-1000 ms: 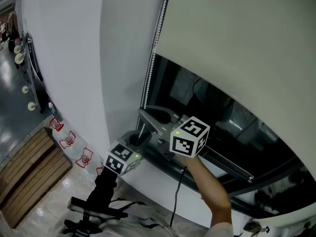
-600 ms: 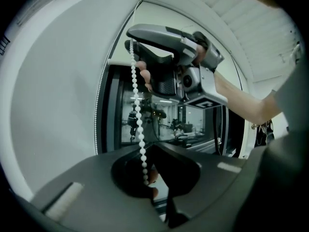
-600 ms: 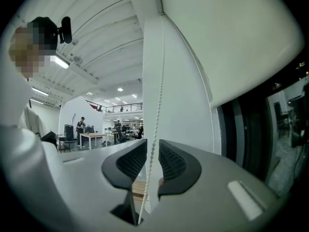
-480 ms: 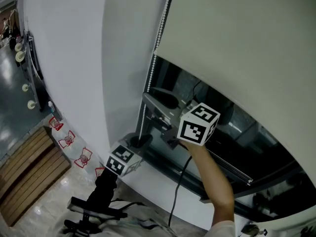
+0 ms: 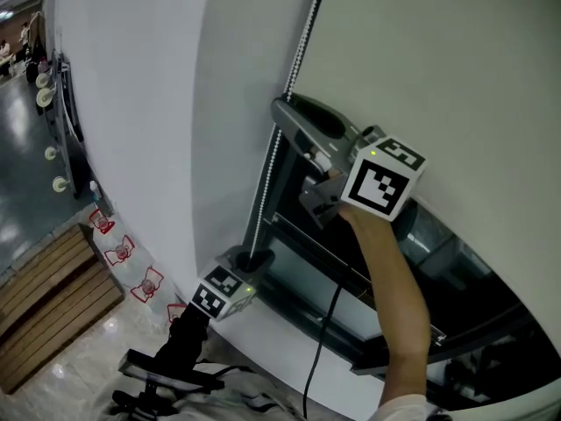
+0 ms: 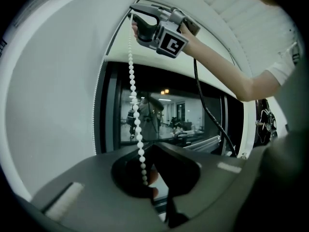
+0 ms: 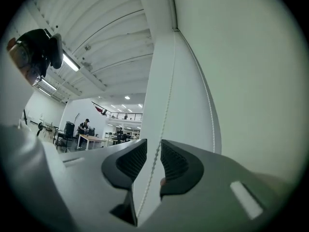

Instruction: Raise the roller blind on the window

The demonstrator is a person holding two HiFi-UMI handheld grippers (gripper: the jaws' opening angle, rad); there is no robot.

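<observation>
Right claw (image 7: 153, 151), jaws newly apart, bead chain (image 7: 164, 115) between them.

Strip between white wall (image 5: 131, 130) and roller blind (image 5: 456, 60): narrow, taken up by bead chain (image 5: 273, 160) along blind's left edge.
Chain's lower end: blocked by left gripper (image 5: 248, 260), clamped on it at window's bottom-left corner.
Upper stretch: right gripper (image 7: 153, 146) astride, jaws just opened, chain loose between.
Below blind's hem: bare glass (image 5: 302, 274), crossed by black cable (image 5: 317, 340).

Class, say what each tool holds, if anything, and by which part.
Left tool grips the bead chain near its lower end. Right tool holds nothing: its jaws have just been opening, chain loose between them.
</observation>
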